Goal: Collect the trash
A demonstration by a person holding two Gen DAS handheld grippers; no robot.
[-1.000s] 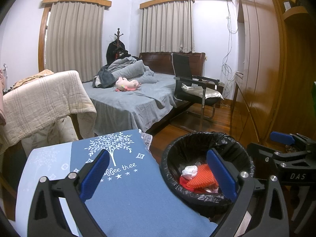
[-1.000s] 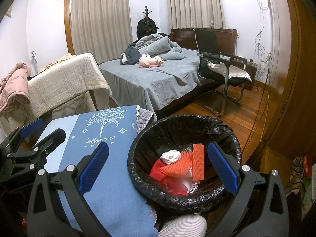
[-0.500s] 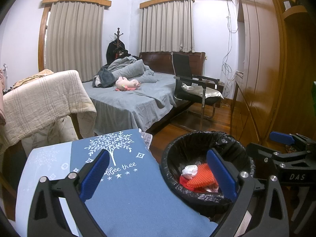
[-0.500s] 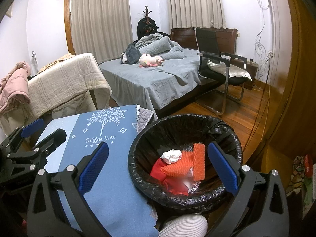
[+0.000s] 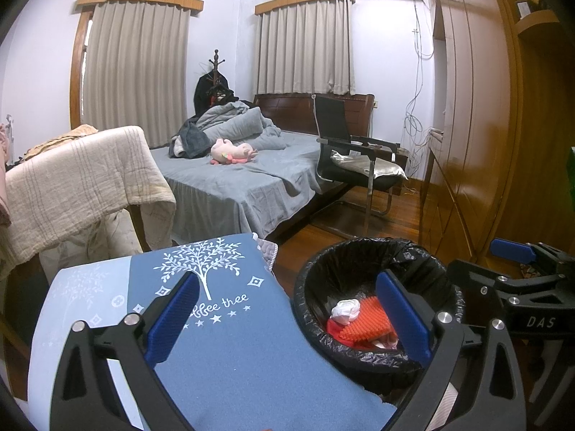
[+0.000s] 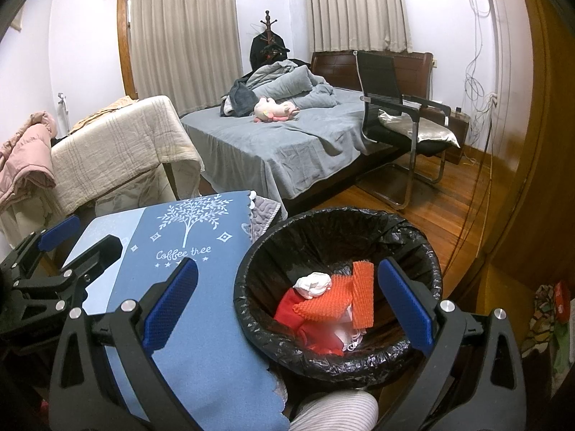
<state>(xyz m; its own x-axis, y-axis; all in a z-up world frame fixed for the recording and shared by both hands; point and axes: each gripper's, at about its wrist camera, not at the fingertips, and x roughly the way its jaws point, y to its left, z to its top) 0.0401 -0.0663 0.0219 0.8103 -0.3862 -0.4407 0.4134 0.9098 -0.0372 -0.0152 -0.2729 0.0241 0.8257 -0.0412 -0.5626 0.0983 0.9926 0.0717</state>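
Note:
A round bin lined with a black bag [image 5: 359,255] [image 6: 323,222] stands on the floor right of the blue table. In it lie a crumpled white wad [image 5: 345,311] [image 6: 313,284], orange bumpy pieces [image 5: 363,325] [image 6: 362,294] and a red item [image 6: 287,305]. My left gripper [image 5: 287,318] is open and empty, held over the table edge and the bin. My right gripper [image 6: 285,305] is open and empty, held above the bin's near rim. The right gripper also shows at the right of the left wrist view [image 5: 517,269], and the left gripper at the left of the right wrist view [image 6: 54,251].
A blue "Coffee tree" cloth [image 5: 222,341] [image 6: 187,251] covers the table. Behind stand a grey bed [image 6: 287,143] with a pink plush toy [image 6: 273,109], a black chair [image 6: 399,107], a blanket-draped seat [image 6: 118,143] and a wooden wardrobe [image 5: 485,143]. A striped sleeve [image 6: 334,413] is below.

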